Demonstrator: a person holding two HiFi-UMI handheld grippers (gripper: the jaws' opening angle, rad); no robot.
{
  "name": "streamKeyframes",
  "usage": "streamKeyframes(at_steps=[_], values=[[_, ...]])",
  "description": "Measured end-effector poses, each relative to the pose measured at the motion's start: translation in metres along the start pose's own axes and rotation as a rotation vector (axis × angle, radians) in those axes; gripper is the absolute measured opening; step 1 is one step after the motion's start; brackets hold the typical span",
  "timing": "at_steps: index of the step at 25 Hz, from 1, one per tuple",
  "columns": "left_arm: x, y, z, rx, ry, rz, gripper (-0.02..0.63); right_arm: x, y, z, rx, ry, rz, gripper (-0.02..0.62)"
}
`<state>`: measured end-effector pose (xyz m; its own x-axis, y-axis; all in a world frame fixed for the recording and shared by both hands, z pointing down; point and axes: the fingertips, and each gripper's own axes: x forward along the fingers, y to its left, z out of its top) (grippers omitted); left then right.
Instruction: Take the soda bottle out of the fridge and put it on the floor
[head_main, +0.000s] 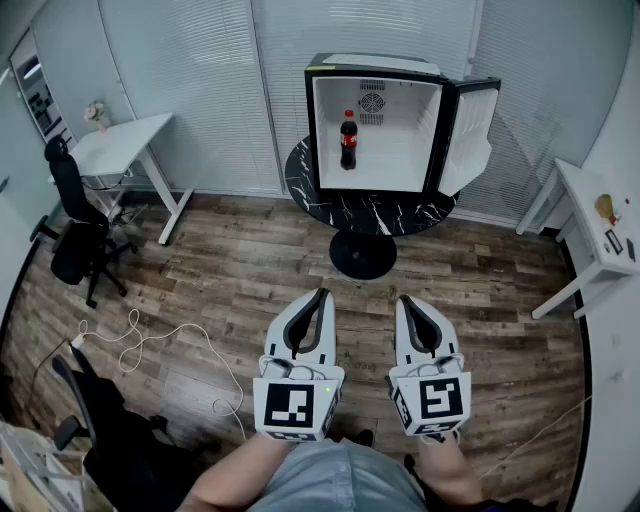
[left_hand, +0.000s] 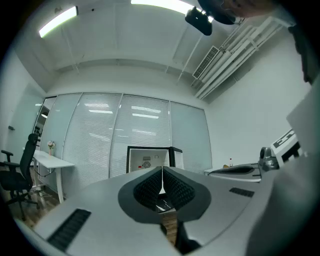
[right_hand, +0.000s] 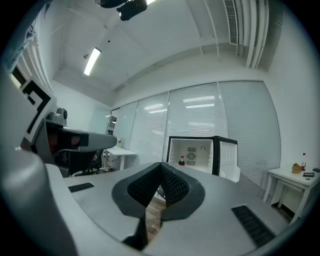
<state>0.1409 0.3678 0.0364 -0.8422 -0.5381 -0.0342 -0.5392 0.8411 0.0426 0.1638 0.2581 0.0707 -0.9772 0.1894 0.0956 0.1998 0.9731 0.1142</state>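
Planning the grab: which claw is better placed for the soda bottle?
Left, probably: left claw lines up nearer the soda bottle in the fridge's left half; the open door is on the right claw's side.

Small things (head_main: 606, 208) on the right desk (head_main: 583, 200) are too small to identify, perhaps bottles.

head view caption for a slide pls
Shut and empty, the left gripper and right gripper face an open mini fridge on a round black table, soda bottle upright inside.

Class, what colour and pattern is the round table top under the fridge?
The table top is black with white marble-like veins; the head view shows it best.
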Motion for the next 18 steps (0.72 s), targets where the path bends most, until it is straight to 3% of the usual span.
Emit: streamKeyframes(at_steps=[12, 18], values=[[0.004, 0.037, -0.007, -0.005, -0.003, -0.007, 0.023, 0.025, 0.019, 0.004, 0.013, -0.018, 0.002, 0.014], [0.008, 0.066, -0.008, -0.013, -0.008, -0.03, 0.023, 0.049, 0.024, 0.01, 0.005, -0.023, -0.051, 0.014]])
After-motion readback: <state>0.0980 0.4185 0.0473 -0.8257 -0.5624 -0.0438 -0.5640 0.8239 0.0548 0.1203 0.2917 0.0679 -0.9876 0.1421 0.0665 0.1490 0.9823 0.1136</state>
